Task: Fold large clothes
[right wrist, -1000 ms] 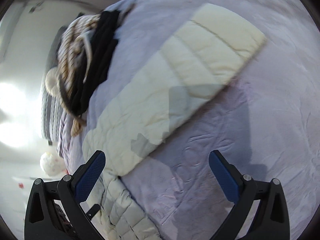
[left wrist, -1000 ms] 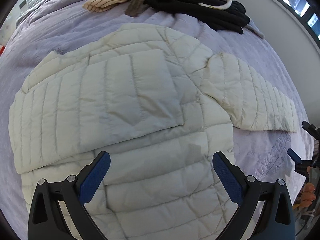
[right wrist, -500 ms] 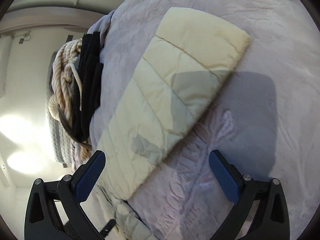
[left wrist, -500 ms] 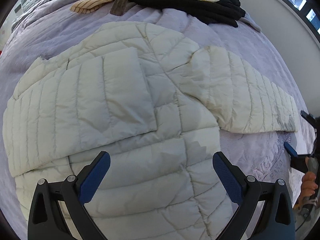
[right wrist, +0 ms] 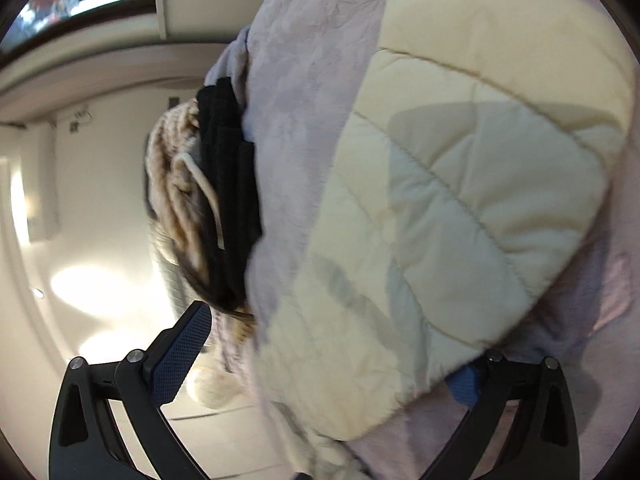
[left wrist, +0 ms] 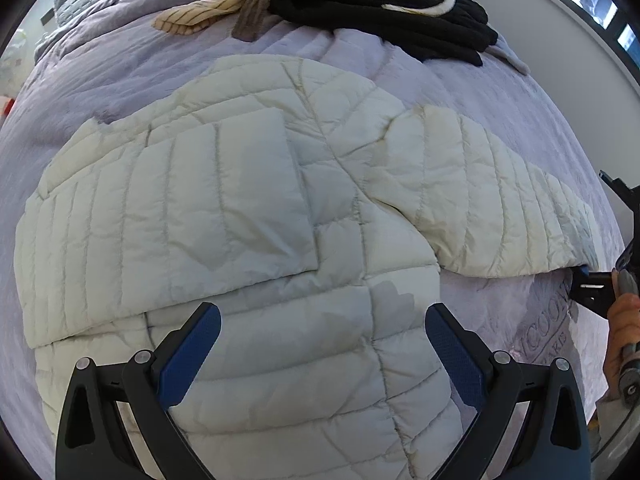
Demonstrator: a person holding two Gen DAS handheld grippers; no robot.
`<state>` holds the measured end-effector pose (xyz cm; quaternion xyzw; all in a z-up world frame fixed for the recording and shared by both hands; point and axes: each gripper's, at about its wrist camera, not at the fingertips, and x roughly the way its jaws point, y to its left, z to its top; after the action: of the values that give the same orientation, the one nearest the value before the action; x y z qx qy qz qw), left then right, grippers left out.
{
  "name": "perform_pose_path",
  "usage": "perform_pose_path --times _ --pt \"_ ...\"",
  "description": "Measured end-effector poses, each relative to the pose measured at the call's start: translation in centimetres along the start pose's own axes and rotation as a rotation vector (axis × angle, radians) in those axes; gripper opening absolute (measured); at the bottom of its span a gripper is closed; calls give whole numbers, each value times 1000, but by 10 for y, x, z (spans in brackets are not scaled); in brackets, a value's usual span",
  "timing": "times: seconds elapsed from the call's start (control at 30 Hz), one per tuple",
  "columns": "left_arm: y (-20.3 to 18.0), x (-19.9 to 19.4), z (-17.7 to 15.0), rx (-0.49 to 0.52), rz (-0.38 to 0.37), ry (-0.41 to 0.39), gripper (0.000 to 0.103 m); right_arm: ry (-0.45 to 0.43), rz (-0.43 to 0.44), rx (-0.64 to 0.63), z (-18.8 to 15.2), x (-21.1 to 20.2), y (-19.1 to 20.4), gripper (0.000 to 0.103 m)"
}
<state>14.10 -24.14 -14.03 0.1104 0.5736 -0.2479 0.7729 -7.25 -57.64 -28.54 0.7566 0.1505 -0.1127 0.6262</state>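
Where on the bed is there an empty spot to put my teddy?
Bare lilac bedspread lies between the cream puffer jacket and the clothes pile at the far end. Another bare patch sits beside the jacket's body, below its stretched sleeve. The middle is crowded: the jacket fills it.

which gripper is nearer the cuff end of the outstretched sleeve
Right. The right gripper is at the sleeve, jaws open around its cuff edge; the left gripper hovers open over the jacket body.

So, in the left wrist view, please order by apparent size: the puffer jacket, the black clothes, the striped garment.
1. puffer jacket, clearly largest, though nearest.
2. black clothes.
3. striped garment, partly cut off, so unsure.
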Motion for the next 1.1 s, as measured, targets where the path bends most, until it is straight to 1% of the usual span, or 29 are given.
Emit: perform_pose_path --times 0.03,0.07,0.1,0.13,0.17,0.2,0.3,0.43,0.57,0.73,0.8,0.9,0.93,1.0,1.1 --pt "3 -1 -1 -4 1 -3 102 1 4 10 0 1 1 84" --pt "6 -2 0 -8 3 -8 102 9 -4 18 0 3 3 74" --pt "11 -4 0 -13 9 -15 102 22 -18 24 -1 6 4 52" --pt "15 -7 -2 -17 14 -22 102 38 -26 37 -1 10 4 35" --pt "21 -9 -2 -25 21 -31 102 46 -18 46 -3 11 4 27" --pt "26 -11 -2 -30 25 -36 102 56 -4 56 -4 13 4 14" --pt "45 -16 -3 -60 36 -48 102 66 36 46 -10 16 15 12" --pt "74 -22 -6 -111 53 -63 102 96 81 -25 -27 23 46 11" --pt "101 -30 -9 -149 74 -81 102 158 109 -131 -51 41 86 11" --pt "136 -40 -13 -193 87 -99 102 253 124 -316 -100 77 142 11" --pt "153 -44 -15 -215 98 -109 102 294 114 -403 -124 93 162 11" --pt "176 -49 -19 -251 107 -119 102 363 73 -546 -166 121 188 11" --pt "182 -50 -20 -262 110 -123 102 393 53 -603 -185 135 197 11" --pt "199 -53 -24 -288 120 -133 102 437 18 -684 -214 157 207 11" --pt "222 -56 -30 -327 133 -141 102 498 -46 -812 -259 185 210 11"
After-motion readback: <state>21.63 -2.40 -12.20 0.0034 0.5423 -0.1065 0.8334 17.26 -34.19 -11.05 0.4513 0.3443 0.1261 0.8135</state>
